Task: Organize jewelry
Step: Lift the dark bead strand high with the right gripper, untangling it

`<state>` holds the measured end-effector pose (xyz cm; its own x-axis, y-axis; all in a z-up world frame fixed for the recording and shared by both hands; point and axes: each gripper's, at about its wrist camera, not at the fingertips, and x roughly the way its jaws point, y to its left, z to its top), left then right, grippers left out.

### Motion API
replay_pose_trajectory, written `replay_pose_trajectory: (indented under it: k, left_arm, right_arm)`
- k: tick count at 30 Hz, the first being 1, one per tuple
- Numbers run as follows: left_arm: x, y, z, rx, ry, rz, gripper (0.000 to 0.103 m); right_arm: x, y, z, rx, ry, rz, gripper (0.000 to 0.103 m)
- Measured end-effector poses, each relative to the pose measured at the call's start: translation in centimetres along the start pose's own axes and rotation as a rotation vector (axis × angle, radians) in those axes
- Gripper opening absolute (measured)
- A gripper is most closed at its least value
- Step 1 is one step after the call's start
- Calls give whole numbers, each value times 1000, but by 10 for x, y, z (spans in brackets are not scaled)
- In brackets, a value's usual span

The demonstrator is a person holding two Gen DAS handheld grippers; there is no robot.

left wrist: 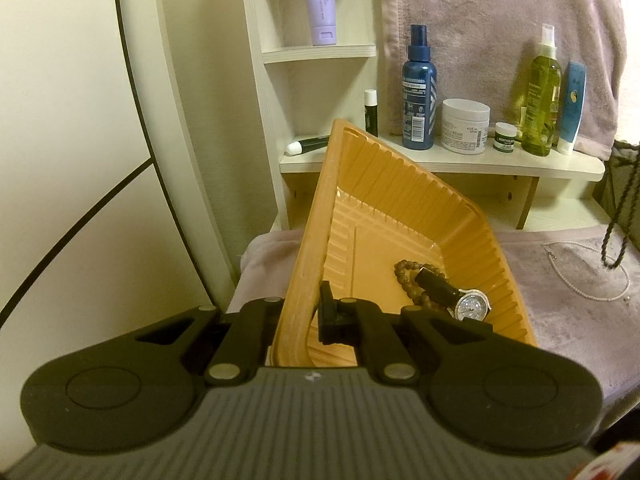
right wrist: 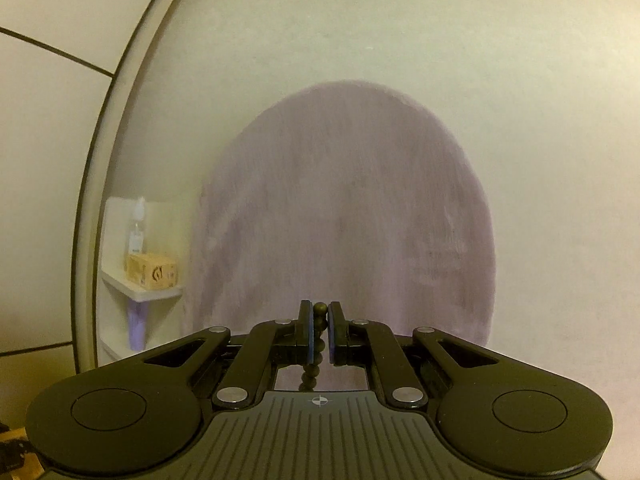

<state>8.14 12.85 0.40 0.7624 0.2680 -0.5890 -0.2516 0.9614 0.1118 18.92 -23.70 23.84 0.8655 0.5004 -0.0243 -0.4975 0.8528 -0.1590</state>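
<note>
Left fingers [left wrist: 316,312] pinching orange tray [left wrist: 400,200] rim, right fingers [right wrist: 319,332] pinching bead strand [right wrist: 319,328], lower end hidden.

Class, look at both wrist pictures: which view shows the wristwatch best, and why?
The left wrist view: the wristwatch lies in the orange tray beside a bead bracelet, dial and strap visible. The right wrist view shows none of it, only a wall and a mirror.
</note>
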Motion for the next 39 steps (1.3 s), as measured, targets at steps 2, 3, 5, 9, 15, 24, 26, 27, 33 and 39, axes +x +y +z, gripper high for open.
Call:
replay_pose_trajectory:
  k: [2,3,5,9,15,24,26,27,33,39]
  left_arm:
    - [0,0,0,-2,1,-1,5]
    - [0,0,0,-3,1,-1,5]
    - [0,1,0,-3,1,-2,5]
    - [0,1,-1,-4,1,-5,5]
    - [0,2,-1,-4,1,-6,5]
    - [-1,2,-2,-6,1,-9,5]
    - [-1,2,-2,-6,1,-9,5]
    - [-1,2,-2,-7,1,-9,5]
    - [-1,2,-2,-7,1,-11,5]
    - [-1,2,-2,-12,1,-14,5]
  right_arm:
    - [0,2,4,-1,-5,8,7]
    - [0,3,5,-4,-7,11,7]
    - [1,7,8,-7,-11,21,7]
    - [4,14,12,-1,-18,44,7]
    - [14,30,23,6,-35,109,7]
    - [34,72,49,0,-75,235,7]
    - [40,83,54,-3,-80,267,7]
    - [42,90,56,-6,-84,283,7]
    - [60,120,60,-10,-74,362,7]
    - [86,144,51,-1,9,435,7]
